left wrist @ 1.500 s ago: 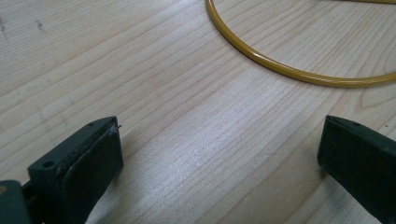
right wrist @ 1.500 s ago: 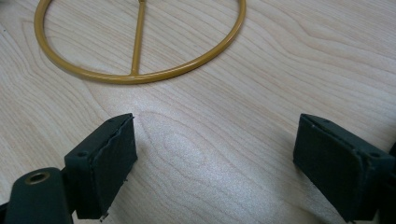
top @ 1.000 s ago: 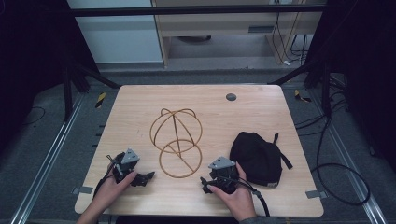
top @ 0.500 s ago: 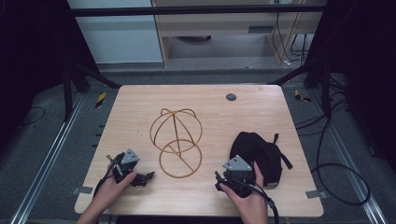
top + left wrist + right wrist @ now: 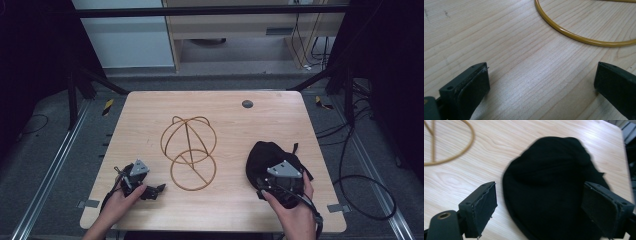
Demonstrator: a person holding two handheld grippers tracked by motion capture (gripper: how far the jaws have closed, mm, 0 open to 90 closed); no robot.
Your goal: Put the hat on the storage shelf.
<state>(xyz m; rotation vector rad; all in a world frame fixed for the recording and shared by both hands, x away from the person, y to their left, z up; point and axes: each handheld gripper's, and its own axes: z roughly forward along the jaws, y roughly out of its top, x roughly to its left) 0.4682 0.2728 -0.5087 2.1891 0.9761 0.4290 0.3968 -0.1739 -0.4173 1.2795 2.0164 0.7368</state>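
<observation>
High view: the soft black fabric cap (image 5: 272, 157) lies at the pale wooden table (image 5: 150, 112)'s four o'clock, beside a golden wire hat stand (image 5: 188, 150); the right gripper (image 5: 281, 186) hovers over its near edge.

Left gripper view: the left gripper (image 5: 541, 85), jaws apart, rests on bare wood.

Right gripper view: jaws wide, straddling the cap; limp and light, likely best pinched at its six o'clock rim.

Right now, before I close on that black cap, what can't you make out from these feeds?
- Near edge of the black cap: in the high view, the right gripper and hand cover it; the right gripper view's bottom edge cuts it off.
- Cap detail: blurred in the right gripper view.
- Gold wire stand: both gripper views crop it to arcs.
- Small dark disc on the table: too small to identify.
- Left gripper: open over bare wood.
</observation>
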